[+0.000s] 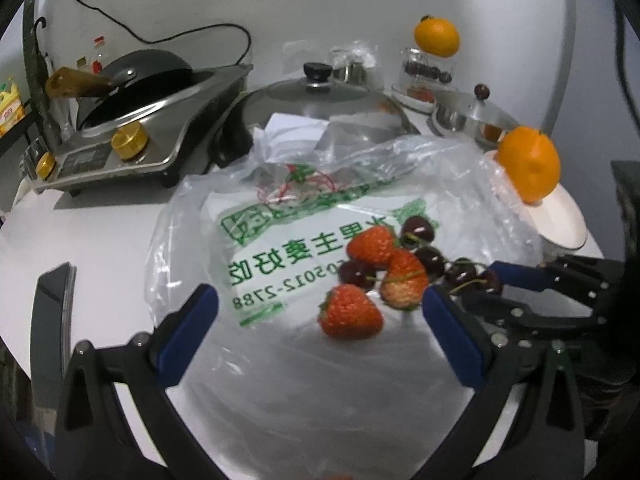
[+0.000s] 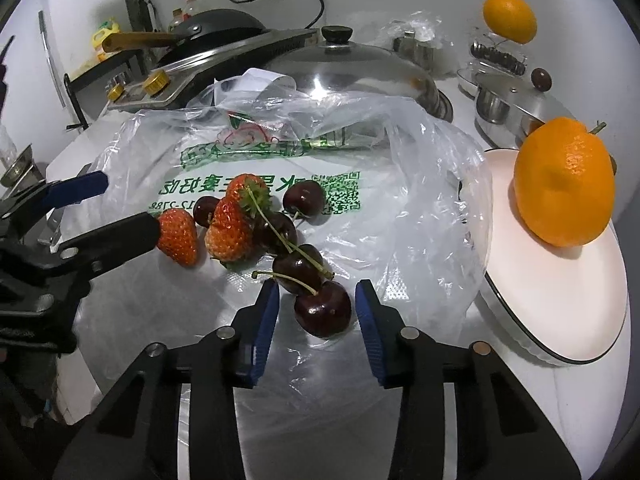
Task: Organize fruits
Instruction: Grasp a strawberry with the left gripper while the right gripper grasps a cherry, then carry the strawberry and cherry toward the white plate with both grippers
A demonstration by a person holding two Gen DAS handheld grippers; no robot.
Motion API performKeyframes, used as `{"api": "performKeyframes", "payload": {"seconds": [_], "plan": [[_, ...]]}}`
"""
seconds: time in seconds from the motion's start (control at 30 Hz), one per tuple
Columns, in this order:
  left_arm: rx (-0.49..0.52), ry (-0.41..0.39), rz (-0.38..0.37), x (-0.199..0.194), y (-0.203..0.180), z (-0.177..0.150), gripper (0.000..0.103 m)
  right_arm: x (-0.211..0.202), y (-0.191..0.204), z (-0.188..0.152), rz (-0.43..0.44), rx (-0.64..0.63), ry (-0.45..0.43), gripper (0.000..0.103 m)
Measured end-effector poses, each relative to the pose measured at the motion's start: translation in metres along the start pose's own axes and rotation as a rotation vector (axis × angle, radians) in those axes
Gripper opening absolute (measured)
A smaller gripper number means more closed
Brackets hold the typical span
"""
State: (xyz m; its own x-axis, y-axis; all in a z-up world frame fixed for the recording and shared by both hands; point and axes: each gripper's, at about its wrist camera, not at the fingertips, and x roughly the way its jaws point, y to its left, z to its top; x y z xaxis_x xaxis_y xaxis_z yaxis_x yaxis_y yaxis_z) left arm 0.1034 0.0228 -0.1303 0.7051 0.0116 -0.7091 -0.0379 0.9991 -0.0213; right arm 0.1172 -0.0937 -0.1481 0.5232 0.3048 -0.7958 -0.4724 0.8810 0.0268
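From the left wrist camera, the left gripper (image 1: 320, 300) hangs over a clear plastic bag (image 1: 280, 360) spread flat on the white table (image 1: 80, 240). Its jaws stand wide apart with nothing clamped; the nearest strawberry (image 1: 350, 312) lies between the two blue pads but touches neither. Two more strawberries (image 1: 370, 245) sit just behind it, packed in with dark cherries (image 1: 418, 229) on the bag's green print. The right gripper (image 1: 496, 280) reaches in from the right edge, its tips down among the cherries. An orange (image 1: 530, 168) rests on a white plate (image 1: 560, 220) at the right. Behind the bag are a steel pot lid (image 1: 320, 100), a cooker with a black pan (image 1: 152, 68), and a second orange (image 1: 436, 36) perched on a glass jar (image 1: 426, 70).

From the right wrist camera, the right gripper (image 2: 316, 306) straddles the closest cherry (image 2: 323, 312). The jaws are only part way closed: a gap shows on each side of the fruit, so the pads are not pressing it. Its stem runs up towards a second cherry (image 2: 298, 270) touching it. Beyond these, the three strawberries (image 2: 230, 236) and other cherries lie clustered on the bag (image 2: 400, 200). The left gripper (image 2: 128, 208) comes in from the left, jaws apart, its lower black finger tip just beside the leftmost strawberry (image 2: 178, 236). The orange (image 2: 564, 180) sits on the plate (image 2: 552, 300), right of the bag.
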Motion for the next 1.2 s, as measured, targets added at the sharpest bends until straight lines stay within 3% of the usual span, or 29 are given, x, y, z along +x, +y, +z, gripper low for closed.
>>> {"api": "performKeyframes", "payload": {"seconds": [0.07, 0.13, 0.27, 0.53, 0.67, 0.93, 1.2], "plan": [[0.006, 0.016, 0.002, 0.007, 0.002, -0.001, 0.101, 0.002, 0.0, -0.001, 0.003, -0.003, 0.006, 0.038], [0.013, 0.032, 0.0, 0.013, 0.002, -0.002, 0.09, 0.003, -0.001, -0.002, 0.004, -0.006, 0.005, 0.037], [0.036, 0.06, 0.0, 0.024, -0.001, -0.004, 0.079, 0.003, -0.002, -0.002, 0.008, -0.002, 0.004, 0.034], [0.052, 0.074, -0.035, 0.027, -0.004, -0.004, 0.07, 0.001, -0.005, -0.002, 0.016, 0.007, 0.0, 0.031], [0.031, 0.102, -0.089, 0.03, -0.001, -0.007, 0.066, 0.001, -0.005, -0.003, 0.018, 0.007, -0.004, 0.031], [0.022, 0.099, -0.138, 0.028, -0.005, -0.007, 0.042, -0.003, -0.004, -0.002, 0.019, 0.006, -0.019, 0.031], [0.003, 0.092, -0.158, 0.02, 0.0, -0.008, 0.039, -0.014, -0.001, 0.0, 0.011, 0.002, -0.045, 0.031]]}}
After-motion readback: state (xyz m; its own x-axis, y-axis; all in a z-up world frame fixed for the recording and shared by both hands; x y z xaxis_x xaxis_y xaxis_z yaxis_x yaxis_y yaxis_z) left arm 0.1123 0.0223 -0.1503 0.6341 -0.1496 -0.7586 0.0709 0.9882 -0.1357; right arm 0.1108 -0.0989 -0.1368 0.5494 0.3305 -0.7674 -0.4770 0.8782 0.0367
